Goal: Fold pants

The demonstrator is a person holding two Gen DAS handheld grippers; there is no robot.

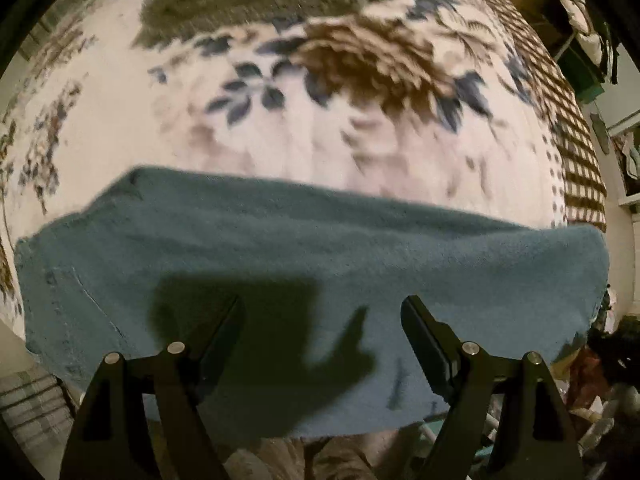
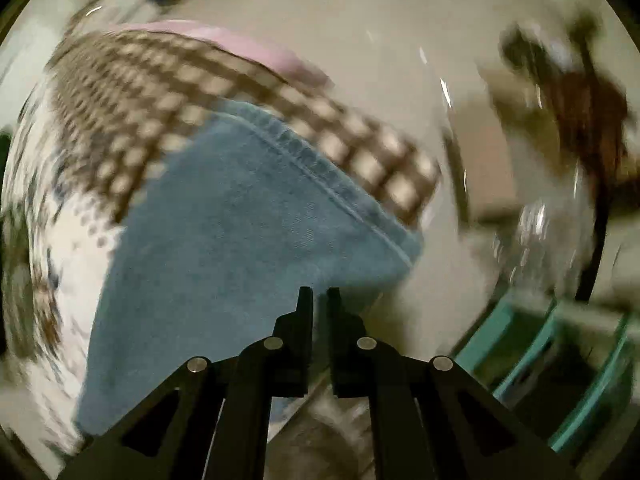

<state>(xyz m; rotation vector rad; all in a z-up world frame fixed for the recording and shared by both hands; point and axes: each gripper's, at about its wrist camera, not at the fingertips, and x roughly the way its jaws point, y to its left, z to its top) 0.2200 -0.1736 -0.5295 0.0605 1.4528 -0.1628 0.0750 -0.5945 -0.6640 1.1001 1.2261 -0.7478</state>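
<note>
The pants are blue jeans (image 1: 320, 264) lying as a wide folded band across the near edge of a floral blanket (image 1: 280, 128). My left gripper (image 1: 322, 306) is open just above the jeans, with nothing between its fingers, and casts a shadow on the denim. In the right wrist view the jeans (image 2: 224, 240) show a stitched hem running diagonally. My right gripper (image 2: 319, 294) has its jaws nearly closed with a narrow gap. It hovers at the jeans' lower right corner and I see no cloth between the fingertips. That view is blurred by motion.
The blanket has a brown checked border (image 1: 576, 152) on the right, also in the right wrist view (image 2: 224, 104). A pink cloth (image 2: 248, 50) lies beyond it. A teal frame (image 2: 560, 380) and clutter (image 1: 600, 380) stand off the bed's right side.
</note>
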